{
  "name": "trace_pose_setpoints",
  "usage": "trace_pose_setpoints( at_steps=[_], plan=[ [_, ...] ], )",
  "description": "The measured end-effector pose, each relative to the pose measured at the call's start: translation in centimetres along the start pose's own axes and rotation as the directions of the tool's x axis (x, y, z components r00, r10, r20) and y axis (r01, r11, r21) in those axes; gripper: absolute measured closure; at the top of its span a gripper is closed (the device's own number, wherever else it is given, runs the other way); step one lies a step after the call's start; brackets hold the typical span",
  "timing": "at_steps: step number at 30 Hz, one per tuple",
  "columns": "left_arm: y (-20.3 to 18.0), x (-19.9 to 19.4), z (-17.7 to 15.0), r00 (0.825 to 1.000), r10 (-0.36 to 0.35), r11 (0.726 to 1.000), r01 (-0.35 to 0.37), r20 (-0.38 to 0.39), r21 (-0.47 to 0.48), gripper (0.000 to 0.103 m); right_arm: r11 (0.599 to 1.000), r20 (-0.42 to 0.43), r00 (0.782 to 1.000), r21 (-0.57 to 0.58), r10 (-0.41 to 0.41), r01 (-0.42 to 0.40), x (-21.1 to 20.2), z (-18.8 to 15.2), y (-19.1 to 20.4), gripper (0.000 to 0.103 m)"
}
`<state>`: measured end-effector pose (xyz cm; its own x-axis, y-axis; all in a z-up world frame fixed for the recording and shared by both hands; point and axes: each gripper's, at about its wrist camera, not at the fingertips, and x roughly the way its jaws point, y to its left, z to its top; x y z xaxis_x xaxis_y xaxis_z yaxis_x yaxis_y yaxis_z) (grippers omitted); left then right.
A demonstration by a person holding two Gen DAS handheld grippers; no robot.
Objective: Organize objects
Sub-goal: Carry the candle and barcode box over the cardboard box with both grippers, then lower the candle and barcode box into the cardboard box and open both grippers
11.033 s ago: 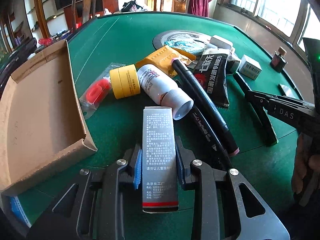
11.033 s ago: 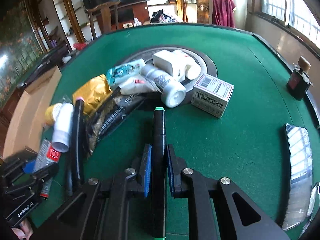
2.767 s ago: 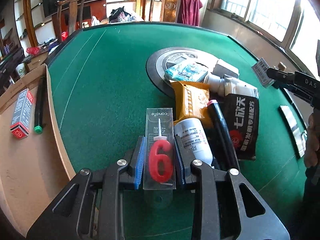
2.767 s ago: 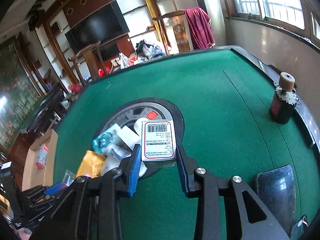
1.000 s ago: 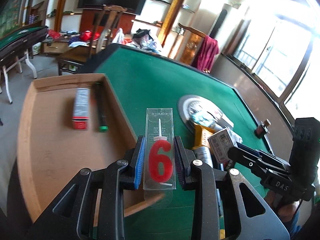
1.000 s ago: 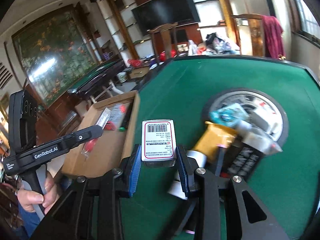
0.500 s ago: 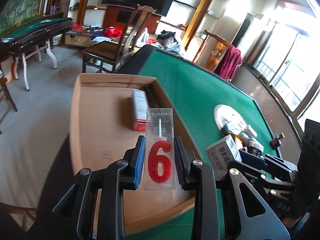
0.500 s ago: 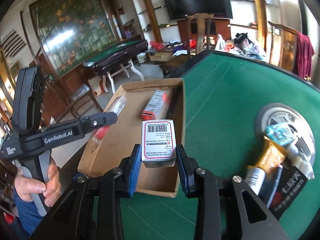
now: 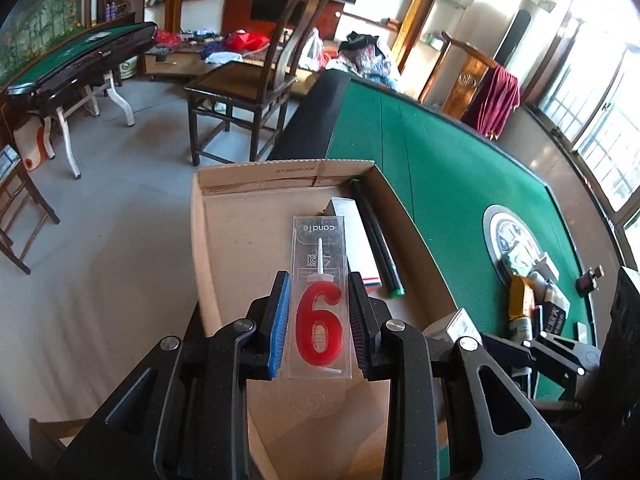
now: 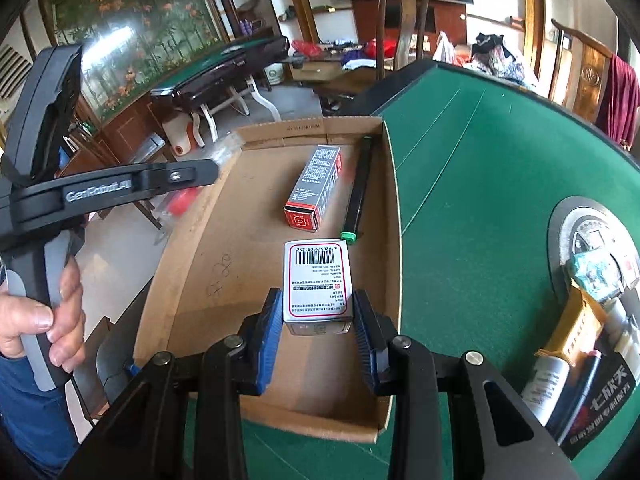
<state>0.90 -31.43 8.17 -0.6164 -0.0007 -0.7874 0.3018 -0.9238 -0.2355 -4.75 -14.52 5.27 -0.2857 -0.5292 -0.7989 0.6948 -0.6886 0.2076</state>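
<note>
Two hand-held tools appear, each pinching one item above a shallow cardboard tray (image 10: 192, 264) that sits at the left edge of the green felt worktop (image 10: 472, 168). In the left wrist view, the left tool (image 9: 319, 320) grips between its blue pads a clear flat packet (image 9: 320, 280) holding one red candle shaped as the numeral "6"; the word "candle" is printed upside down at the packet's top, near frame centre. In the right wrist view, the right tool (image 10: 318, 330) clamps a small white carton (image 10: 317, 286) with a red-bordered label and a barcode, lower centre of the frame; its fine print is too small to read. Two items lie inside the tray: one long grey-and-red box (image 10: 316, 188) covered in small illegible print, and, just to its right along the tray wall, one black marker (image 10: 360, 188) with a green cap. At the left of the right wrist view, a person's hand (image 10: 44, 320) holds the other tool's handle, whose arm carries the lettering "GenRobot.AI". At the right edge of that view, a pile of remaining items lies on and beside a round inlay (image 10: 580, 236) in the worktop: one teal packet (image 10: 592, 270), one yellow pouch (image 10: 568, 332), one white bottle (image 10: 546, 380) and one black sachet (image 10: 596, 400) bearing large Chinese characters.
</note>
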Motion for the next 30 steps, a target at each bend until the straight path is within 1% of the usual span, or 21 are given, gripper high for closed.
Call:
trace_pose_setpoints(
  at_steps=[4,6,8,10,12,16,20,26,30],
  plan=[
    [0.5,2.7,1.3,0.999,-0.005,1.000,0.004,-0.050,-0.020,0.076,1.000,-0.013,1.000,0.001,-0.011,0.011,0.9,0.8,0.1,0.069],
    [0.7,4.3,2.0,0.997,0.011,1.000,-0.013,-0.081,-0.024,0.075,1.000,-0.018,1.000,-0.002,-0.023,0.023,1.5,1.3,0.2,0.069],
    [1.0,5.6,2.6,0.995,0.025,0.999,-0.028,-0.097,-0.034,0.075,1.000,-0.030,0.999,-0.006,-0.025,0.025,2.1,1.7,0.3,0.069],
    [1.5,6.8,3.1,0.993,0.022,0.998,-0.029,-0.119,-0.058,0.075,1.000,-0.041,0.999,-0.009,-0.027,0.027,2.6,1.9,0.5,0.069],
    [1.7,7.6,3.4,0.992,0.013,0.996,-0.024,-0.126,-0.080,0.075,1.000,-0.053,0.998,-0.012,-0.026,0.026,3.3,2.0,0.7,0.069],
    [1.3,8.9,4.2,0.991,0.008,0.996,-0.019,-0.134,-0.082,0.075,1.000,-0.069,0.997,-0.010,-0.026,0.026,4.4,2.2,1.0,0.069],
    [0.7,9.5,4.9,0.992,0.021,0.997,-0.030,-0.122,-0.074,0.075,1.000,-0.081,0.996,-0.004,-0.027,0.027,5.2,2.4,0.8,0.069],
    [0.8,10.5,5.1,0.992,0.019,0.996,-0.030,-0.126,-0.082,0.075,0.999,-0.076,0.997,0.020,-0.032,0.034,6.0,3.0,0.2,0.069],
    [0.9,10.8,5.1,0.991,0.013,0.997,-0.023,-0.130,-0.079,0.075,0.999,-0.065,0.997,0.012,-0.043,0.044,6.4,3.5,0.5,0.069]
  ],
)
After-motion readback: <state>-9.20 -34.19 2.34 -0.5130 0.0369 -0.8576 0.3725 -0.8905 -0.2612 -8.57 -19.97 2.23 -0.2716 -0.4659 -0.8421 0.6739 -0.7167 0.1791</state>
